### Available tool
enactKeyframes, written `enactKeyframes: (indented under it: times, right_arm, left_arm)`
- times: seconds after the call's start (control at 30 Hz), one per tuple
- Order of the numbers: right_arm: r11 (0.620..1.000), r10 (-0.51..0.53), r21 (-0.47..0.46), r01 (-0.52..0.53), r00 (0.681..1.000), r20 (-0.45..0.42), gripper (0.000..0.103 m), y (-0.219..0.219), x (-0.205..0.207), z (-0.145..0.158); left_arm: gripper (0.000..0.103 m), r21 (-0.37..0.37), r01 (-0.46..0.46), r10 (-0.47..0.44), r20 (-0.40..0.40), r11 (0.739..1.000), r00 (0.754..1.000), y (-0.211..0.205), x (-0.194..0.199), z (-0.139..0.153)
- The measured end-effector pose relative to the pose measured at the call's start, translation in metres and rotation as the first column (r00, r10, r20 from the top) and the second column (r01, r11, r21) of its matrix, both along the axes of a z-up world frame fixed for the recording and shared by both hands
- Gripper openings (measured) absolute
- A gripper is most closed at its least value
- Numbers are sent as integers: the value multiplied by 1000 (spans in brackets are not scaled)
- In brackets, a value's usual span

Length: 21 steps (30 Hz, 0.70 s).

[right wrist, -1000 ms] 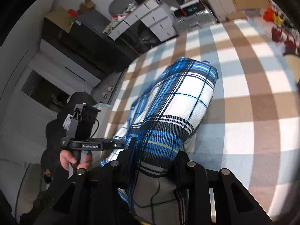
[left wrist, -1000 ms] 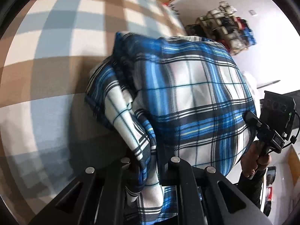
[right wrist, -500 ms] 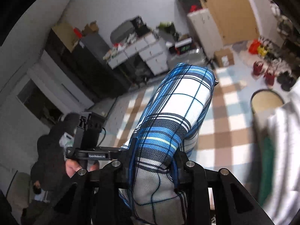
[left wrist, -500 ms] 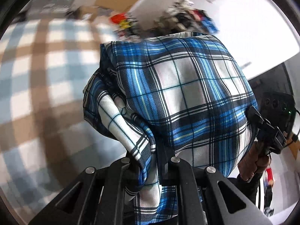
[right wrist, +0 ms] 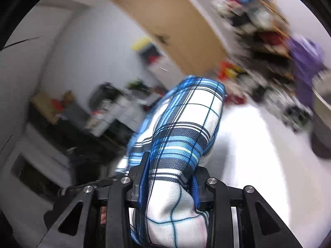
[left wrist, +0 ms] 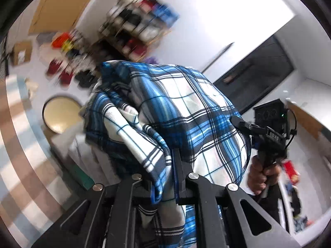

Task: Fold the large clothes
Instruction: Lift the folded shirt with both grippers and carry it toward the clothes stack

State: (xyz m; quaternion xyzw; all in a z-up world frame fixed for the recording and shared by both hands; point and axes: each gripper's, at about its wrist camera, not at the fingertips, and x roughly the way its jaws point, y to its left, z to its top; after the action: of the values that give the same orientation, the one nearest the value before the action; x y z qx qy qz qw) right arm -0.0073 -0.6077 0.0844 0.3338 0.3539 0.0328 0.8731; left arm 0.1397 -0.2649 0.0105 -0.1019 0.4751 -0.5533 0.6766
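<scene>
Garment: folded blue plaid shirt (left wrist: 186,111), carried in the air between both tools, clear of the checked bedcover (left wrist: 14,128).
Left gripper (left wrist: 165,177): pinched narrow on one shirt edge.
Right gripper (right wrist: 168,177): jaws opening, thick fold still wedged between them.
Reason: probably two-point hold keeps folds together.

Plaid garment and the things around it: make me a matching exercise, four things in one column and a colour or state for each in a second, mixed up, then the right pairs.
Things
1. plaid garment
2. left claw
3. round tray
4. door

Descriptions
A. pale yellow with a dark rim
B. blue, white and black checks
C. light brown wood
D. shut on cloth

Pairs: 1-B, 2-D, 3-A, 4-C
</scene>
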Motion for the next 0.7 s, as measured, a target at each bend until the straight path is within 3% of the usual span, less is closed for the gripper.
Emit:
enactKeyframes:
  times: [0.07, 0.1, 0.13, 0.17, 0.23, 0.3, 0.33, 0.37, 0.43, 0.5, 0.57, 0.7]
  right_arm:
    - [996, -88, 6, 91, 978, -191, 44, -31, 4, -54]
    - [991, -112, 48, 126, 969, -219, 48, -44, 0, -75]
    - [986, -122, 90, 139, 976, -179, 55, -52, -8, -84]
    - [989, -112, 76, 124, 982, -151, 57, -53, -11, -81]
    - [993, -114, -55, 108, 986, -119, 67, -45, -20, -66]
    - [977, -125, -184, 105, 987, -104, 69, -36, -28, -47]
    - [964, -135, -243, 106, 986, -102, 69, -30, -31, -40]
    - [943, -140, -316, 109, 987, -79, 69, -21, -37, -30]
    - [916, -81, -398, 54, 995, -51, 69, 3, -45, -15]
    - [885, 9, -466, -20, 1000, -26, 69, 33, -46, -8]
    - [855, 42, -516, -51, 999, -31, 69, 54, -44, -16]
    - [865, 2, -494, -82, 987, -161, 67, 51, -35, -62]
  left_arm:
    - [6, 97, 40, -32, -81, 994, 996, -18, 0, -54]
    - [8, 132, 62, -47, -118, 989, 992, -24, 1, -78]
    - [15, 113, 89, -71, -155, 990, 985, -24, 2, -96]
    - [18, 73, 85, -71, -178, 994, 982, -21, 8, -102]
    - [23, 60, 60, -46, -214, 996, 976, -9, 18, -107]
    - [33, 119, 23, -2, -171, 993, 985, 9, 23, -104]
    - [43, 168, 5, 16, -126, 986, 992, 19, 23, -100]
    - [43, 194, -21, 39, -86, 981, 996, 28, 26, -94]
    - [43, 168, -86, 92, -31, 982, 995, 37, 35, -72]
    - [43, 76, -133, 133, -1, 988, 991, 47, 33, -49]
    - [44, -4, -104, 104, 35, 995, 994, 44, 18, -31]
    - [44, 107, 25, -39, 130, 994, 991, 2, -24, -45]
